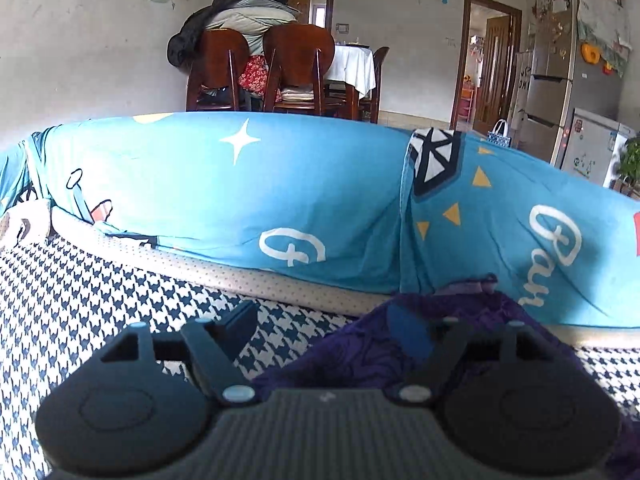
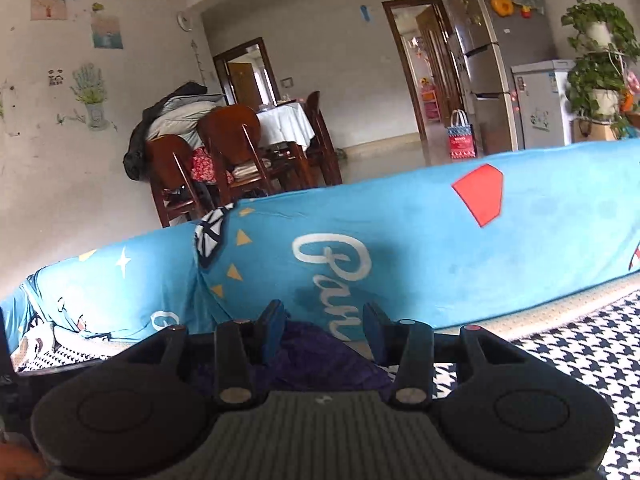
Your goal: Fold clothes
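Observation:
A dark purple garment (image 1: 472,320) lies crumpled on the black-and-white houndstooth cover (image 1: 80,300), close against the blue cushion. In the left wrist view my left gripper (image 1: 324,326) stands wide open. Its left finger is over the houndstooth and its right finger is over the garment's edge, with nothing pinched. In the right wrist view my right gripper (image 2: 324,322) is open part way, and the purple garment (image 2: 316,346) lies loose below and between its fingers. The pads do not press on the cloth. Most of the garment is hidden under the gripper bodies.
A long blue cushion cover (image 1: 240,184) with white lettering runs across just beyond the garment. Behind it stand wooden chairs (image 1: 296,64), a table with a white cloth (image 2: 286,124), a fridge (image 2: 496,64) and a red gift bag (image 2: 462,140). Houndstooth cover (image 2: 560,352) spreads to the right.

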